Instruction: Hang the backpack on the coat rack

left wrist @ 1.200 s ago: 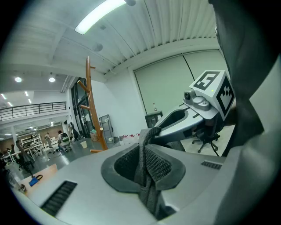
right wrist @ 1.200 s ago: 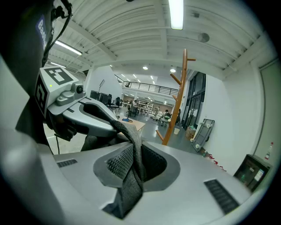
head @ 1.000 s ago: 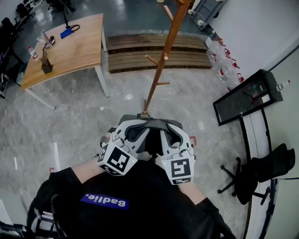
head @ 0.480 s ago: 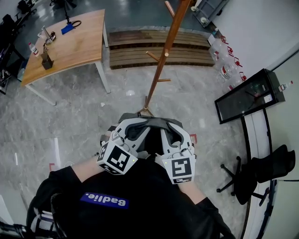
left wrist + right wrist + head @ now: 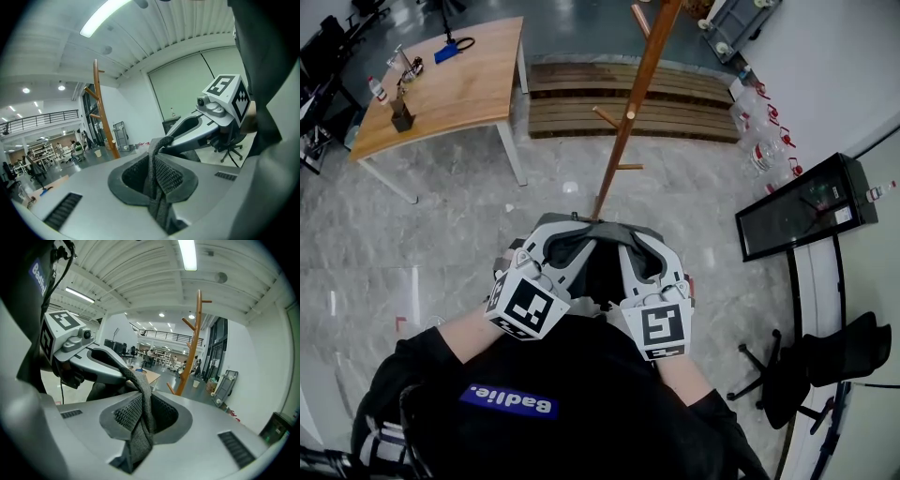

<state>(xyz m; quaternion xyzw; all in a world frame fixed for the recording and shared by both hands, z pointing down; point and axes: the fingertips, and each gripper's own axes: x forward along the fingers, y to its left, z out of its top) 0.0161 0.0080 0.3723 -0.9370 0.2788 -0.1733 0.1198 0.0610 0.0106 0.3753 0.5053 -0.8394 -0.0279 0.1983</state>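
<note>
Two hand-held grippers grip a dark grey backpack (image 5: 598, 274) by its grey woven strap (image 5: 158, 185). The backpack is just in front of the person's chest, and in the head view most of its bulk is covered by the grippers.

In the left gripper view, the left gripper (image 5: 157, 180) has its padded jaws pressed together on the strap. The webbing runs up out of the jaws towards the other tool. In the right gripper view, the right gripper (image 5: 140, 420) is clenched the same way on a fold of the strap, which droops down over the jaw pads.

From the head view the two grippers sit side by side with their tips close together. Each one has its square-marker cube nearest the person, who wears a black top with a blue label.

Just beyond the tips stands the coat rack (image 5: 630, 117), a tall brown wooden pole with short angled pegs. Its foot is on the grey marble-patterned floor (image 5: 441, 234), right past the backpack.

Further out, behind the rack, lies a low platform of wooden slats (image 5: 581, 103). A light wooden table (image 5: 441, 89) with small items on it stands at the upper left.

A black screen on a stand (image 5: 797, 208) and a black office chair (image 5: 811, 361) are on the right, well apart from the rack.
</note>
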